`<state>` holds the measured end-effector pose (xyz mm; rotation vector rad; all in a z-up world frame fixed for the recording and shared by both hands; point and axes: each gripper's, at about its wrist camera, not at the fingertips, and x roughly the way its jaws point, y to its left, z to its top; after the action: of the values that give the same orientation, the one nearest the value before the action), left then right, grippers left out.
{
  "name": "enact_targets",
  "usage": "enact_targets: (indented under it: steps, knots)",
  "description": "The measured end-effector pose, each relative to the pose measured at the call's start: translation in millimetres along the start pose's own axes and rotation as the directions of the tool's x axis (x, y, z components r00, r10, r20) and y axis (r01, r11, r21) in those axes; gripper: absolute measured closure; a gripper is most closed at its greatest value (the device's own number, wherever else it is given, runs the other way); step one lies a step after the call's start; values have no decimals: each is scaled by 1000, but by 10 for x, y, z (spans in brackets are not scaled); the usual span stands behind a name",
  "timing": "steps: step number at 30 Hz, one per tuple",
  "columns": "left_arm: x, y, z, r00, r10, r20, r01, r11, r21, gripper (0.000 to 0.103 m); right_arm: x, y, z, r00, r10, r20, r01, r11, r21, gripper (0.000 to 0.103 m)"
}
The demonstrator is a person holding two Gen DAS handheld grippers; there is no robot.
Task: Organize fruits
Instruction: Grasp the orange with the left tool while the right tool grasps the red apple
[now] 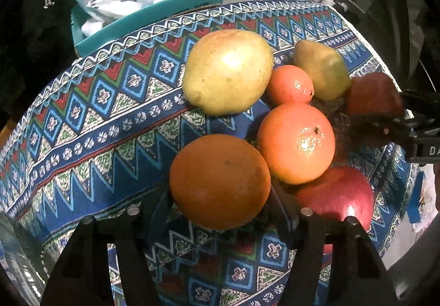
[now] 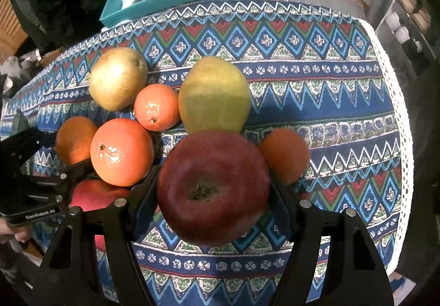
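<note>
On the patterned bench cloth [image 2: 316,80] the fruit sits bunched. Right gripper [image 2: 213,193] has its jaws clamped on a red apple [image 2: 211,187]; left gripper [image 1: 220,212] clasps an orange [image 1: 220,181]. Both look firm, round, waxy-slick; grip across the widest girth.

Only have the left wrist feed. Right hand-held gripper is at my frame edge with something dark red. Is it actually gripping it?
Observer: Yes. The right hand-held gripper has a finger against each side of a dark red apple, blossom end toward its camera.
Operator: Anything hidden behind that apple?
Observer: One more orange, on the cloth just right of it.
Operator: Room to set the apple down on that side?
Observer: Probably. Right of that orange, the tablecloth carries no fruit out to its white lace edge.
</note>
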<state>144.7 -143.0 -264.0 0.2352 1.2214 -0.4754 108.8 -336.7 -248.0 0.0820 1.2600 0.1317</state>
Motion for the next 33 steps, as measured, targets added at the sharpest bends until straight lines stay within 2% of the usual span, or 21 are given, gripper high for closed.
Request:
enact_targets:
  steps: [7, 19, 33]
  knots:
    - [-159, 3, -105, 999, 28, 24, -28, 999, -24, 36, -185, 35, 24, 999, -5, 53, 6, 1000, -19, 31]
    - [-732, 36, -160, 992, 59, 115, -50, 996, -79, 36, -708, 295, 87, 984, 15, 175, 2, 995, -98, 31]
    - [-1583, 82, -249, 960, 91, 267, -61, 991, -119, 36, -1314, 781, 128, 946, 89, 312, -28, 980, -195, 31]
